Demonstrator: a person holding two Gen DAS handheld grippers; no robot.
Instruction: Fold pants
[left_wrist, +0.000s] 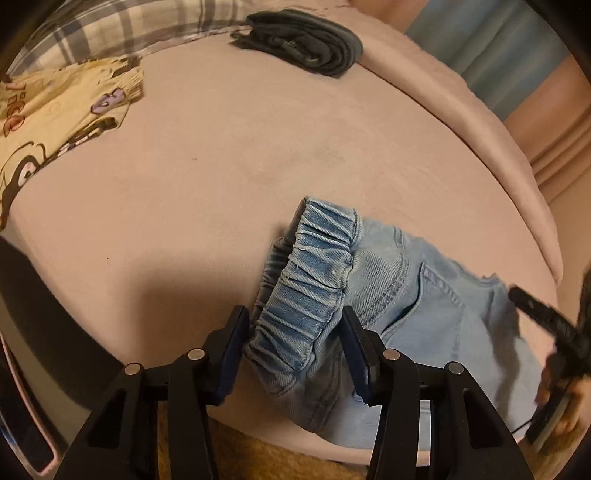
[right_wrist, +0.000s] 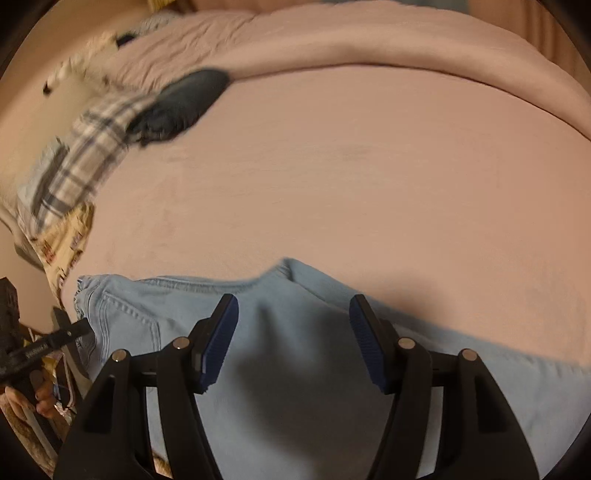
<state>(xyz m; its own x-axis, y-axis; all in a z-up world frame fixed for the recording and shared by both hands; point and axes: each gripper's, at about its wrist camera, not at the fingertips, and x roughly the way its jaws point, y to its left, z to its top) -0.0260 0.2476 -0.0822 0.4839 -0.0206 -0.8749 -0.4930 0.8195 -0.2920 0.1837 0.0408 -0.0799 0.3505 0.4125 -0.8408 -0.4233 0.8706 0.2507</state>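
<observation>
Light blue pants (left_wrist: 406, 280) lying on pink bed (left_wrist: 221, 177), near its front edge, elastic waistband (left_wrist: 314, 273) bunched and turned up toward the left. Left tool (left_wrist: 291, 347) open, both blue pads spread wide, straddling the near end of the waistband; band sits between the pads, contact with either pad not clear. Right tool (right_wrist: 293, 332) likewise open, pads well apart, poised over a smooth stretch of the pants (right_wrist: 295, 350) past the back pocket (right_wrist: 125, 317); nothing gripped, height above the cloth not determinable. Raised fold of denim just ahead of the right tool, between its pads in line of sight. Right tool also visible blurred at the right margin of the left wrist view, beside the pants. Elsewhere on the bed, well apart from the pants: folded dark garment (left_wrist: 306, 40), plaid cloth (left_wrist: 122, 29), yellow printed garment (left_wrist: 55, 110).
</observation>
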